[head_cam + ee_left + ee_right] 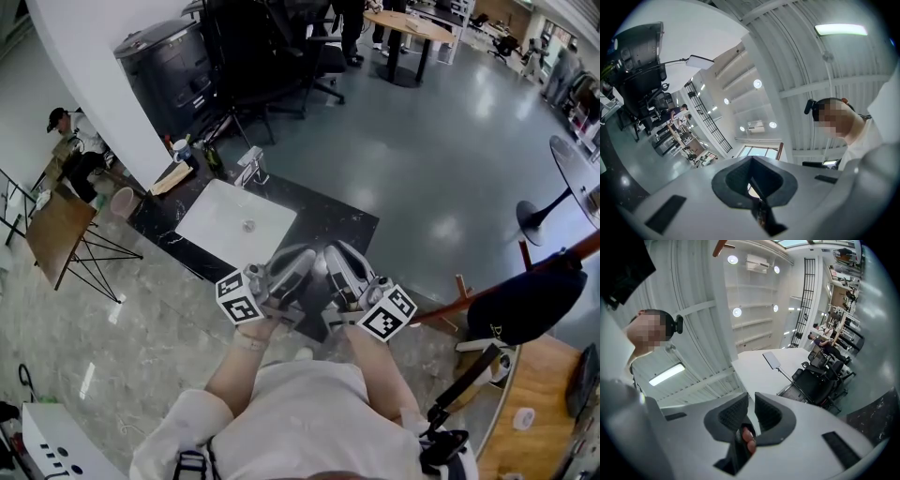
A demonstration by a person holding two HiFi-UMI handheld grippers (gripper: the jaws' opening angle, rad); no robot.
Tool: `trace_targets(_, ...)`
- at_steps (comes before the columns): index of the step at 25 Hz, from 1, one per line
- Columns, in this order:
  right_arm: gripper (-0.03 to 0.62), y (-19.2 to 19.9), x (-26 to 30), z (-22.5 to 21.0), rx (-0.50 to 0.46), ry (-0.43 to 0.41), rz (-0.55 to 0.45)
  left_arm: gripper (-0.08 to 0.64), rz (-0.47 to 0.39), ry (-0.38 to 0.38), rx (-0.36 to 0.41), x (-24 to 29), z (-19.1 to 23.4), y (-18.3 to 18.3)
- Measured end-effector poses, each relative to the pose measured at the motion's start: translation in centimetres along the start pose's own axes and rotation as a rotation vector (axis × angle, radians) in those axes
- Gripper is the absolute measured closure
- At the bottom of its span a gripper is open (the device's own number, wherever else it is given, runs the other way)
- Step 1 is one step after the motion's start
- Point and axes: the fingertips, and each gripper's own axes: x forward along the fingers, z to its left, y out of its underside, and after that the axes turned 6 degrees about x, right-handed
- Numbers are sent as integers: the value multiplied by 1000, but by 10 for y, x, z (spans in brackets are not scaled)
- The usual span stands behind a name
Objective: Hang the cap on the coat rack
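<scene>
Head view: left gripper and right gripper are held side by side before the person's chest, while the dark cap sits on the wooden coat rack, well apart to the right. Left gripper view: jaws closed together, nothing between. Right gripper view: jaws a narrow slit apart, empty.

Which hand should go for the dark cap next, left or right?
Probably the right. The right gripper sits on the side nearer the dark cap at the coat rack; the left gripper would have to reach across the body.
</scene>
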Motion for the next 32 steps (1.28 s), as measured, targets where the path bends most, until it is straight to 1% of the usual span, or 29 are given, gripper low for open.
trace_targets(5, 538, 8, 7, 6, -16, -35, 39, 552, 9, 20, 1, 1, -2, 0)
trace_targets(12, 541, 12, 9, 6, -41, -45, 76, 552, 11, 18, 2, -2, 0, 1)
trace_targets(19, 568, 20, 9, 6, -35, -59, 103, 551, 39, 18, 5, -7, 4, 4)
trace_targets(26, 569, 24, 8, 4, -5, -66, 122, 551, 35, 21, -6, -10, 5, 7)
trace_targets(32, 569, 28, 5, 2, 4, -85, 133, 551, 63, 27, 18, -12, 4, 11)
